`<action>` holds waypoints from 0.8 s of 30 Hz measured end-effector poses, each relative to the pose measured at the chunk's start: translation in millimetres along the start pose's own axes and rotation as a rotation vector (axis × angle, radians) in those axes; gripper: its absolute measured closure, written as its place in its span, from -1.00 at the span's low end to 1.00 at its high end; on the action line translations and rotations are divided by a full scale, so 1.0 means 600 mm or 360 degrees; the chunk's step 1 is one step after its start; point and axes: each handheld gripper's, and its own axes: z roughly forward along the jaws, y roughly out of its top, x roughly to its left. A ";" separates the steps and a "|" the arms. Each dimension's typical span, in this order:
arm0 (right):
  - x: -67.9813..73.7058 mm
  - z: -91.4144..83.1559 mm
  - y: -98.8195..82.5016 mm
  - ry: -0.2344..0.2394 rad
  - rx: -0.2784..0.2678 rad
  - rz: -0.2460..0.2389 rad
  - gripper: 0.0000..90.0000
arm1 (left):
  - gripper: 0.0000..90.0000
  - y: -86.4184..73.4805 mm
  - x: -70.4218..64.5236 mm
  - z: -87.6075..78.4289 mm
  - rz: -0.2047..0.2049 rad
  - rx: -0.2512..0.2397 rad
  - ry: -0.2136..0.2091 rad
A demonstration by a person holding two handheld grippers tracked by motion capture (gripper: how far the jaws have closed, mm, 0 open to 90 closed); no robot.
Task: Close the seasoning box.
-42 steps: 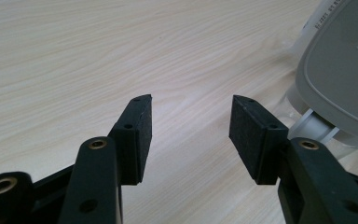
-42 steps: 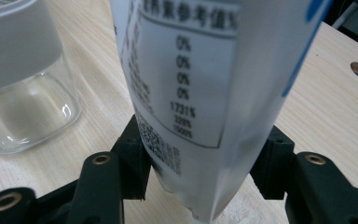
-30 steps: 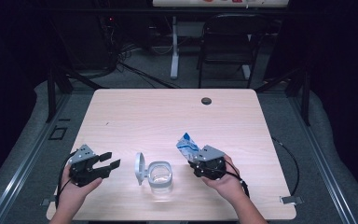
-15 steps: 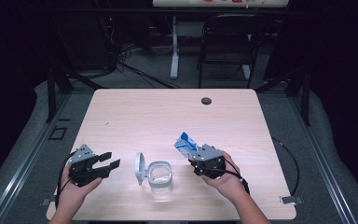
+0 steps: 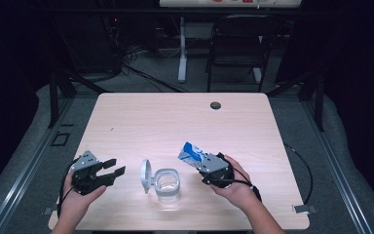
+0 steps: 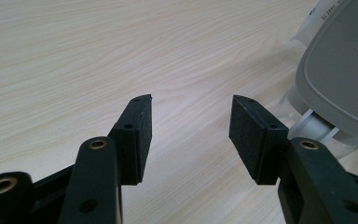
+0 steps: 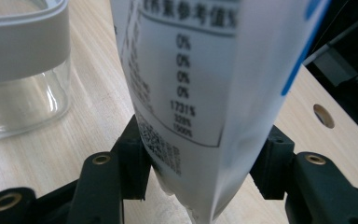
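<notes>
Right claw (image 5: 205,165) grasps the blue-white pouch (image 5: 193,154); left claw (image 5: 114,171) stands released. Risk: a tilted pouch misses the open glass jar (image 5: 167,184), spilling onto the tabletop (image 5: 175,122).

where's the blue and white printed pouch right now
In the high view the blue and white printed pouch sits clamped in the right gripper, raised just right of the clear open-lidded glass jar near the table's front edge.

Both grippers, left gripper (image 5: 108,172) and right gripper (image 5: 202,163), are showing black bodies; brass-ringed screw holes are dotting the arms, flat black pads (image 6: 140,133) are facing inward. A grey three-cornered plate is topping the left one, black cables are trailing behind.
</notes>
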 end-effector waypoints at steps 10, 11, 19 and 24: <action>0.008 -0.004 0.009 -0.0073 0.0013 -0.0129 0.06 | 0.11 0.000 0.000 0.000 0.0000 -0.0001 -0.0003; 0.009 -0.005 0.010 -0.0086 0.0015 -0.0143 0.06 | 0.11 0.000 -0.001 0.000 -0.0003 -0.0002 -0.0003; 0.015 -0.006 0.016 -0.0131 0.0012 -0.0219 0.06 | 0.11 0.000 0.000 0.000 0.0002 0.0001 -0.0001; 0.017 -0.005 0.020 -0.0125 -0.0006 -0.0281 0.06 | 0.11 0.000 0.000 0.001 0.0000 -0.0002 -0.0001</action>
